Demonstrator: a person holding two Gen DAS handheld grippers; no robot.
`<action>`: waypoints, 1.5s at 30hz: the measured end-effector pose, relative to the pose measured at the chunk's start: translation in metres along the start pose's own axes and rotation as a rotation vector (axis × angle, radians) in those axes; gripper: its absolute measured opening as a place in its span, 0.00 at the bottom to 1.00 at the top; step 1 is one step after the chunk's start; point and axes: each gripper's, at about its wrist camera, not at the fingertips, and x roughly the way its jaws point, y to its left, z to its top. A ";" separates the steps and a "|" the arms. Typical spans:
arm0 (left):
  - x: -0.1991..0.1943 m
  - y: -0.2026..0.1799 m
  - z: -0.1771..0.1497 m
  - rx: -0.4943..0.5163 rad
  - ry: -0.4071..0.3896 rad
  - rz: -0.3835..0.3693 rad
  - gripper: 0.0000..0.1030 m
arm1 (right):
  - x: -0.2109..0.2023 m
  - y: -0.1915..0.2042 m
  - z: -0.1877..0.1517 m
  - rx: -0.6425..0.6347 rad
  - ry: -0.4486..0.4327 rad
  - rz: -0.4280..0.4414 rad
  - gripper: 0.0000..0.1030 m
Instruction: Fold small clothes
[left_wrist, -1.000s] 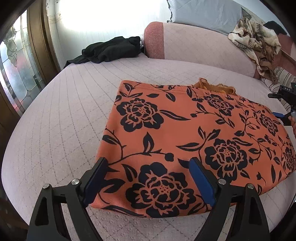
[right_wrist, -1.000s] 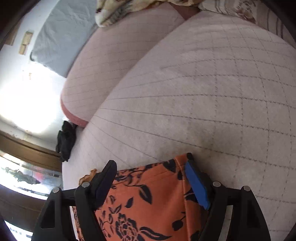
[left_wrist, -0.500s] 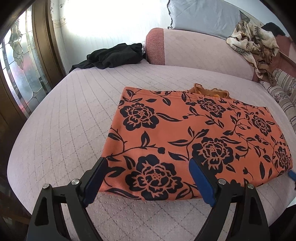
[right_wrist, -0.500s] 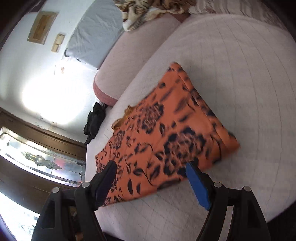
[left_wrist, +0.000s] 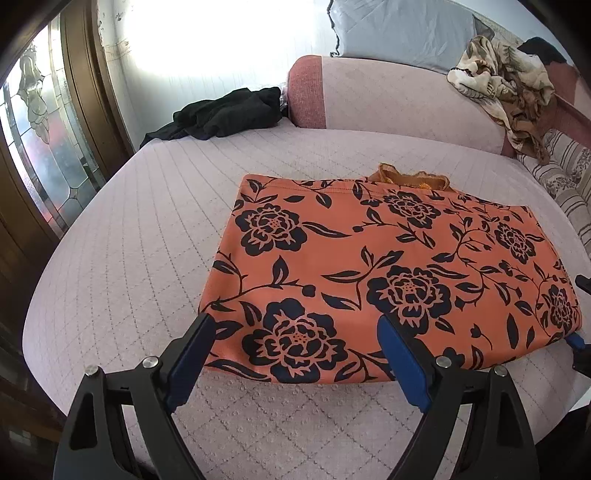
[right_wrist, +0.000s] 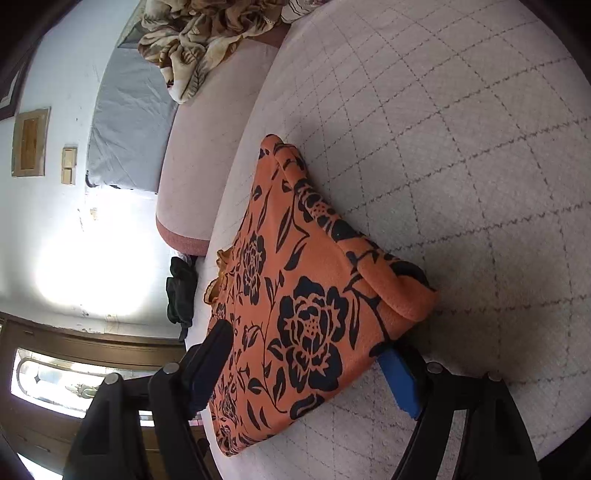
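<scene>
Left wrist view: orange floral garment (left_wrist: 388, 273) lies folded flat on the quilted pink bed (left_wrist: 140, 266), filling the centre and right of the frame. Black rose-and-vine print faces up. A scrap of orange lace trim (left_wrist: 410, 179) pokes out past its far edge. Left tool (left_wrist: 295, 354) sits at lower centre with its jaws wide, nothing gripped; the near folded edge of the garment shows in the gap between the two blue pads (left_wrist: 402, 365), but neither pad presses on it, as far as this view allows. A sliver of the right tool (left_wrist: 580, 343) shows at the right edge, just beside the garment's near right corner.

Right wrist view: frame is rolled, so the bed (right_wrist: 461, 166) runs up the right side. Garment (right_wrist: 295, 295) sits centre to lower left, its folded end rounded and doubled at centre right. Right tool (right_wrist: 306, 365) is at the bottom, jaws wide; the blue pad (right_wrist: 399, 384) lies beside the garment's near corner, possibly touching the cloth edge, hard to tell. Nothing held.

Background: black clothing heap (left_wrist: 221, 114) upper left on the bed, pink bolster (left_wrist: 388, 99) along the top, grey pillow (left_wrist: 399, 29) above it, beige patterned cloth (left_wrist: 506, 85) crumpled upper right, leaded glass door (left_wrist: 33, 147) at left.
</scene>
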 end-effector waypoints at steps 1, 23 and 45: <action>0.002 -0.002 0.001 0.000 0.003 0.003 0.87 | 0.002 0.002 0.001 -0.002 -0.003 0.001 0.78; 0.060 -0.044 0.022 0.032 0.050 0.024 0.88 | 0.010 0.030 0.001 -0.242 -0.042 -0.152 0.78; 0.052 -0.032 0.026 -0.033 0.017 -0.003 0.88 | 0.015 0.038 0.000 -0.283 -0.035 -0.205 0.78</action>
